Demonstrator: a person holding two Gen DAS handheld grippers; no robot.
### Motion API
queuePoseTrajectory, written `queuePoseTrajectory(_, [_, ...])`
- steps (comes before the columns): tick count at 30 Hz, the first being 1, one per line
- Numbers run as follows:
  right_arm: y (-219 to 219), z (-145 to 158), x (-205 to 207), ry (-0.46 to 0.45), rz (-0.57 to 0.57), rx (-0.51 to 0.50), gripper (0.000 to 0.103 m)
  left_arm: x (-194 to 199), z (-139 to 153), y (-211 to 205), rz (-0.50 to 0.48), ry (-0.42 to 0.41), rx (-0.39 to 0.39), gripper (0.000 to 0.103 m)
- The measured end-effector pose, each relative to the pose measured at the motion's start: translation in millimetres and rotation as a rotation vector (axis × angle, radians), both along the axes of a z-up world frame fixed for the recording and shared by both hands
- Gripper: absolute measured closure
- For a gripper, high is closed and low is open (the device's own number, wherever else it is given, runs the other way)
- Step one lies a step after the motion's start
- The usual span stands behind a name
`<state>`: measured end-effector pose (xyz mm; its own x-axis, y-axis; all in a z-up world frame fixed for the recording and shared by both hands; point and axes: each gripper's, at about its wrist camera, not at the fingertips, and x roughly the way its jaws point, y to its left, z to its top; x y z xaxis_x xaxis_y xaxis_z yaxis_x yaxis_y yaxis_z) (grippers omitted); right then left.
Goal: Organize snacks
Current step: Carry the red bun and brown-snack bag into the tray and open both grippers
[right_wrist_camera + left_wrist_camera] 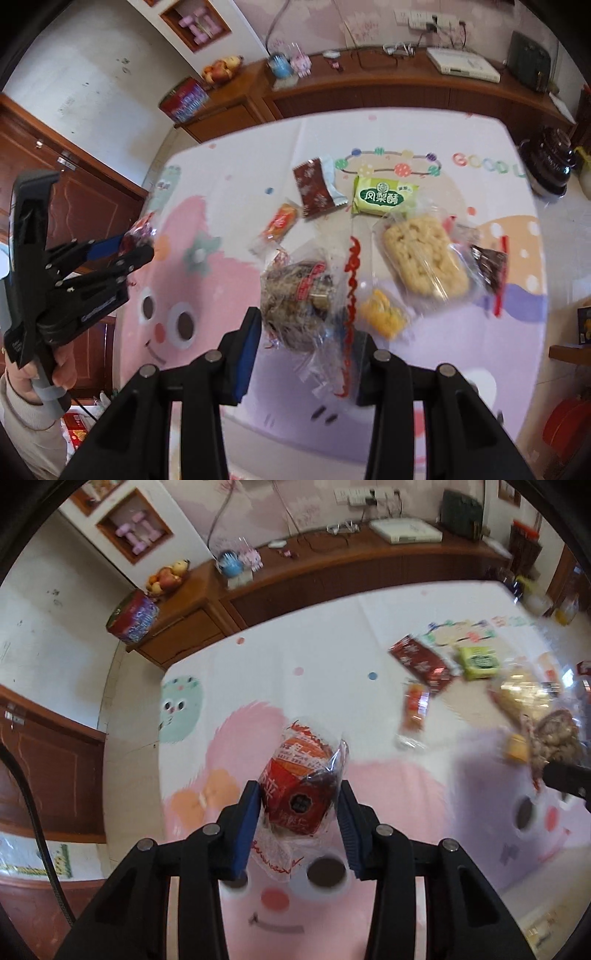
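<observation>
While the left wrist view blurs toward its right edge, the left gripper (299,794) sits centre frame, blue pads clamped on a red snack in clear wrapper (301,782), held above the pink cartoon tablecloth (388,794).

Right wrist view: right gripper (304,328), lower centre, closed on a brown shredded cake in clear plastic (295,295). Loose snacks lie upper right: green pineapple-cake packet (384,195), pale rice cracker slab (424,254).

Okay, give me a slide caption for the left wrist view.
Left gripper holds a red wrapped snack between its jaws above the cartoon tablecloth.
</observation>
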<state>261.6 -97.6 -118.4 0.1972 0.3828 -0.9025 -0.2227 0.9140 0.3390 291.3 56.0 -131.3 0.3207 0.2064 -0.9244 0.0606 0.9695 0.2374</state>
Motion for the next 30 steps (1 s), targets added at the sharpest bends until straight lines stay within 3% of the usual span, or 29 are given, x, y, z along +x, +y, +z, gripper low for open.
queuePoseTrajectory(8, [-10.0, 67.3, -88.5, -0.134, 0.009, 0.033, 0.063, -118.8, 59.3, 0.9, 0.046, -0.071, -0.154, 0.063])
queuePoseTrajectory(17, [-16.5, 104.4, -194.1, -0.214, 0.045, 0.111, 0.063, -234.3, 63.0, -21.8, -0.025, -0.098, -0.244, 0.063])
queuePoseTrajectory(26, [-25.1, 112.3, -258.5, -0.316, -0.031, 0.058, 0.063, -290.0, 56.0, -50.7, -0.026, -0.164, -0.303, 0.062])
queuePoseTrajectory(30, [-29.5, 105.6, -272.5, -0.333, -0.066, 0.015, 0.063, -297.6, 50.0, -60.1, 0.0, -0.186, -0.282, 0.062])
